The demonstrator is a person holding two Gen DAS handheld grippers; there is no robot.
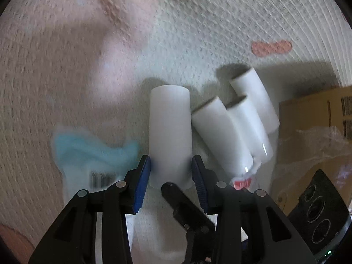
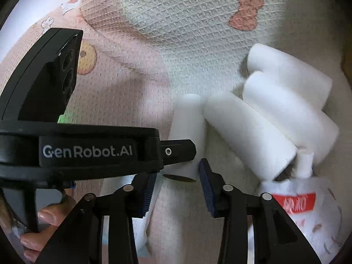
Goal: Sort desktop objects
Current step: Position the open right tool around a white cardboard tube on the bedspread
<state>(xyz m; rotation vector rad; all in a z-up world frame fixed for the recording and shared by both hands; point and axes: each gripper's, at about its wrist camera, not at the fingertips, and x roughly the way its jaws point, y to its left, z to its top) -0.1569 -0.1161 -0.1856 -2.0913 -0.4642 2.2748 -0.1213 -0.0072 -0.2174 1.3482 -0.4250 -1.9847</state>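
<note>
Left wrist view, mat: woven cloth (image 1: 198, 33) with pink prints lies under everything.
Box: cardboard box (image 1: 312, 118) sits right of the held roll, past the loose rolls.
Loose rolls: three white rolls (image 1: 222, 132) lie clustered just right of the held roll.
Held roll: white roll (image 1: 169, 132) lies lengthwise between the blue pads.
Left tongs (image 1: 171, 165): clenched on the held roll's near end.
Right tongs (image 2: 178, 176): released, jaws spread just below the held roll's end.

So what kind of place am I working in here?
Likely a home, on a soft surface rather than a desk: a cartoon-print waffle blanket, loose white paper rolls, and a cardboard box alongside.
</note>
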